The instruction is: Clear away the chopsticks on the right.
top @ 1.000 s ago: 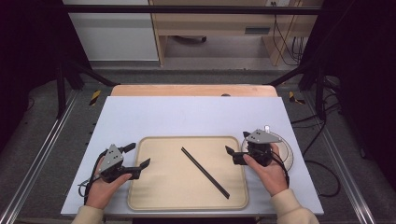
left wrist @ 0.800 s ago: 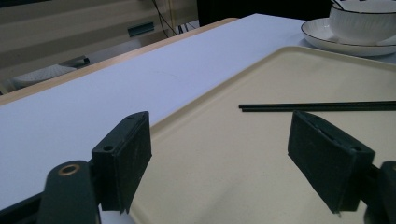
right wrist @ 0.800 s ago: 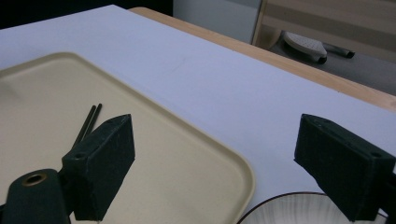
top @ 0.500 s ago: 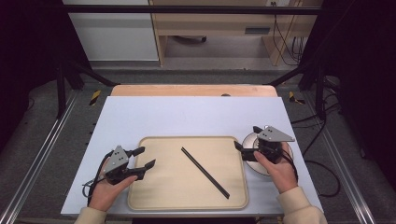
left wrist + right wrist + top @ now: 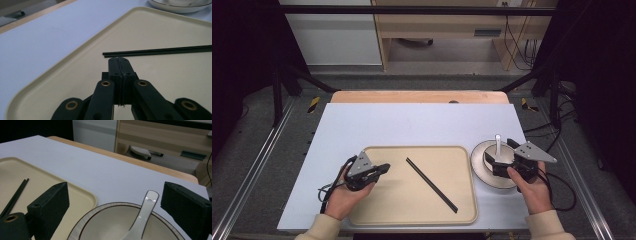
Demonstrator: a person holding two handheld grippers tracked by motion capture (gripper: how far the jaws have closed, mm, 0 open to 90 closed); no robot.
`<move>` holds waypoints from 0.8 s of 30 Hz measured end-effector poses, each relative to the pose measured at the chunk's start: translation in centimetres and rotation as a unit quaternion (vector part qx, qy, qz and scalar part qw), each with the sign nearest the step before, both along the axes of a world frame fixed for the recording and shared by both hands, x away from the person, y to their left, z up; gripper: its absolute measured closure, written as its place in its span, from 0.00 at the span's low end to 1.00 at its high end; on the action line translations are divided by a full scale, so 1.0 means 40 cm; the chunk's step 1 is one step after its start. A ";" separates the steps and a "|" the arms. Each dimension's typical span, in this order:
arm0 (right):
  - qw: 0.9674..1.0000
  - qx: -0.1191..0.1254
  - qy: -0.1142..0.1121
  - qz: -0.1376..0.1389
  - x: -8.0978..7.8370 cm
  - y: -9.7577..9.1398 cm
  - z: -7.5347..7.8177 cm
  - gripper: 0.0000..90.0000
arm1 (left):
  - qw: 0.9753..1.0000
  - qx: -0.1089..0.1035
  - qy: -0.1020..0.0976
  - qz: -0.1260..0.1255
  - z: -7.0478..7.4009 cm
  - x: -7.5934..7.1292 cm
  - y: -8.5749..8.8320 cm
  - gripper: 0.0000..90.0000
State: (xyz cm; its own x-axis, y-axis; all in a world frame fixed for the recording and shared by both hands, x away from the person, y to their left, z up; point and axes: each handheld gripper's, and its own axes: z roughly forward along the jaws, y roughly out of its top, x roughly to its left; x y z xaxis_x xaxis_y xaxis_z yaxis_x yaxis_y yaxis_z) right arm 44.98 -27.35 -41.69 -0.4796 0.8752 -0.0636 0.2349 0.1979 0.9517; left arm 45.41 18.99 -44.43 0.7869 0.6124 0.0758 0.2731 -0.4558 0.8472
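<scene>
Left gripper (image 5: 384, 167) sits over the left part of the beige tray (image 5: 362, 215), held in the person's left hand (image 5: 343, 192). Its jaws have just been closing and now stand pressed together, pad against pad, with nothing between them; the left gripper view shows the seam between the pads running straight up the middle (image 5: 120, 65).

Black chopsticks (image 5: 431, 184) lie flat on the tray floor as a pair, side by side and touching along their length. In the left gripper view their near ends (image 5: 157, 51) lie just ahead of the closed tips, apart from them, and the sticks run off to the right across the jaw line. From above, they slant from the tray's upper middle down toward its lower right.

White bowl (image 5: 482, 165) with a dark rim line stands on the pale table (image 5: 412, 122) just beside the tray's right edge. A white spoon (image 5: 498, 145) rests in it, handle leaning on the far rim.

Right gripper (image 5: 501, 162) hangs over the bowl, in the person's right hand (image 5: 532, 187). Its jaws are spread wide, holding nothing. In the right gripper view the spoon handle (image 5: 146, 211) rises between the two pads (image 5: 51, 206), nearer the right one, touching neither; the bowl rim (image 5: 85, 220) lies below and between them.
</scene>
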 end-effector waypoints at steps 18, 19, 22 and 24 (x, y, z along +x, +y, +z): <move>0.999 0.006 -0.032 0.026 -0.054 -0.032 -0.031 0.12 | 0.997 0.051 0.058 -0.012 -0.043 0.045 -0.126 1.00; 0.999 0.008 -0.032 0.030 -0.055 -0.029 -0.032 0.12 | 0.997 0.053 0.059 -0.012 -0.044 0.045 -0.128 1.00; 0.999 0.008 -0.032 0.038 -0.059 -0.020 -0.034 0.11 | 0.996 0.059 0.063 -0.013 -0.049 0.049 -0.138 1.00; 0.999 0.007 -0.033 0.042 -0.061 -0.015 -0.035 0.11 | 0.996 0.061 0.065 -0.014 -0.051 0.052 -0.145 1.00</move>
State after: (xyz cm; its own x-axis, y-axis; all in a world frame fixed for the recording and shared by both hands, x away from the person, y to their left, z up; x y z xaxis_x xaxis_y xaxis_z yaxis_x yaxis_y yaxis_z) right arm 42.53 -27.96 -43.08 -0.5462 0.8333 -0.0851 0.1545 0.2001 0.9675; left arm 47.50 13.21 -46.49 0.8114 0.5828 0.0446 0.3626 -0.5617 0.7437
